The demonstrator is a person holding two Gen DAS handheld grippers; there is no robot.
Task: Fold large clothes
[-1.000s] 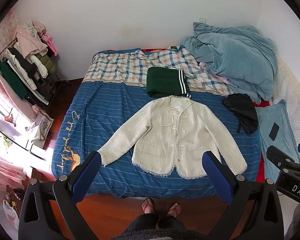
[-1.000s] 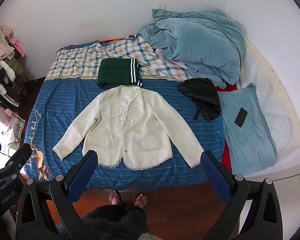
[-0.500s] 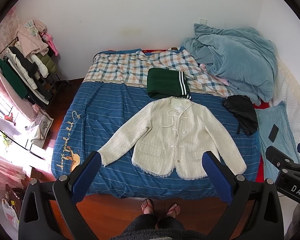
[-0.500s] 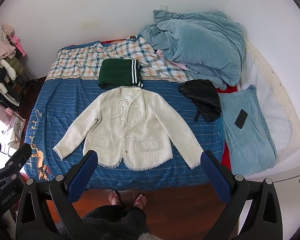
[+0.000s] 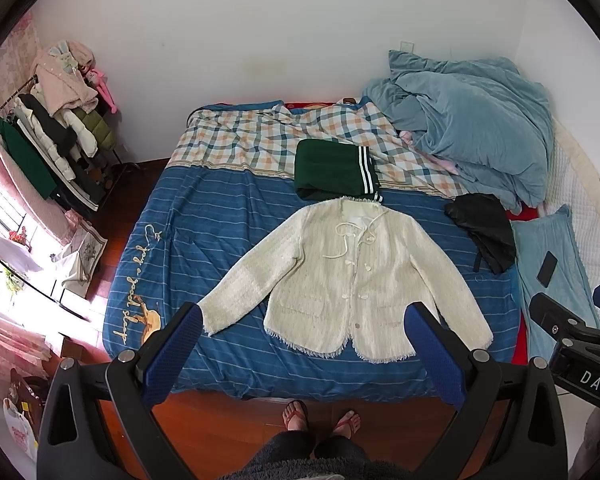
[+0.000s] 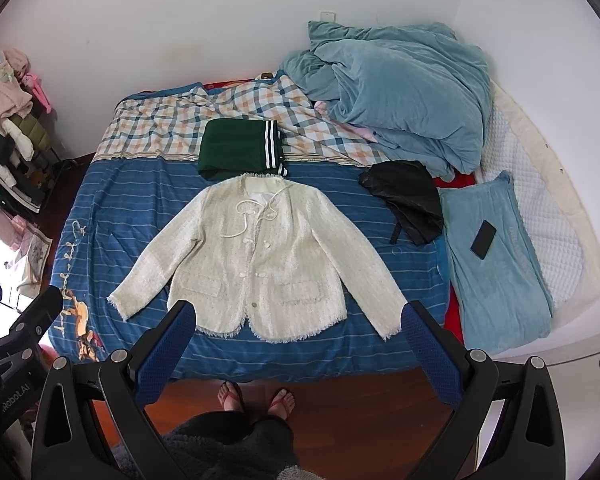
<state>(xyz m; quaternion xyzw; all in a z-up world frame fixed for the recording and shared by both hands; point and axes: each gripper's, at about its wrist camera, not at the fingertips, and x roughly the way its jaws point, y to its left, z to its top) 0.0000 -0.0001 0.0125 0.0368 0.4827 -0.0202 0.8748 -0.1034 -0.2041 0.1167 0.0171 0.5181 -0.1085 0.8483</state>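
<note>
A cream tweed jacket [image 5: 352, 276] lies flat and face up on the blue striped bedspread [image 5: 220, 232], sleeves spread out to both sides; it also shows in the right wrist view [image 6: 260, 264]. My left gripper [image 5: 304, 348] is open and empty, held high above the bed's near edge. My right gripper [image 6: 300, 344] is open and empty too, at the same height. Neither touches the jacket.
A folded green garment [image 5: 334, 174] lies just beyond the jacket's collar. A black garment [image 5: 482, 230], a blue duvet [image 5: 468, 128], a blue pillow with a phone [image 6: 483, 239] lie right. A clothes rack [image 5: 48, 152] stands left. Feet [image 5: 320, 420] on wooden floor.
Both views have drifted slightly, so the bed sits a little lower in frame. The jacket has not moved and both grippers stay open.
</note>
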